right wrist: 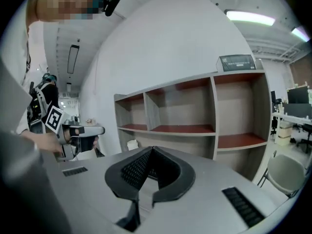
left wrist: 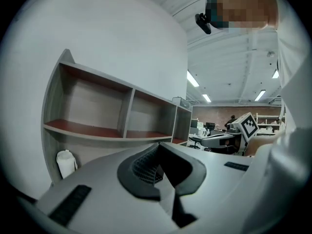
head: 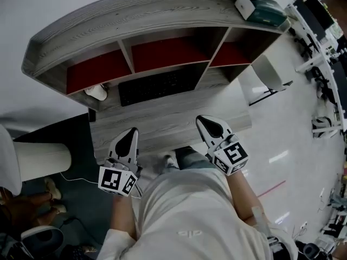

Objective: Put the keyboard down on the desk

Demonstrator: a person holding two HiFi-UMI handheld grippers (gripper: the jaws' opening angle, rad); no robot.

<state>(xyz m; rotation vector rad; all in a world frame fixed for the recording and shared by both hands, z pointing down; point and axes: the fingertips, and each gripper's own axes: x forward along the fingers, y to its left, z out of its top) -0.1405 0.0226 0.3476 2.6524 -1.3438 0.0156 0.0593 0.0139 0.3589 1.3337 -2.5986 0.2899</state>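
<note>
Keyboard (head: 160, 85) is lying flat on the surface (head: 162, 124), pushed back under the shelf unit (head: 135, 15), which reads to me like a parked, out-of-the-way spot. Left tongs (head: 130, 137) and right tongs (head: 207, 126) are both closed on nothing, held up near the person's body, well apart from the keyboard. I'd say the put-down is done. Some white thing (head: 97, 92) sits just beside the keyboard's left end.

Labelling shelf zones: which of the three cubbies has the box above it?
The right cubby: the box sits on the shelf top directly over it. Over the middle cubby and left cubby the top is bare.
</note>
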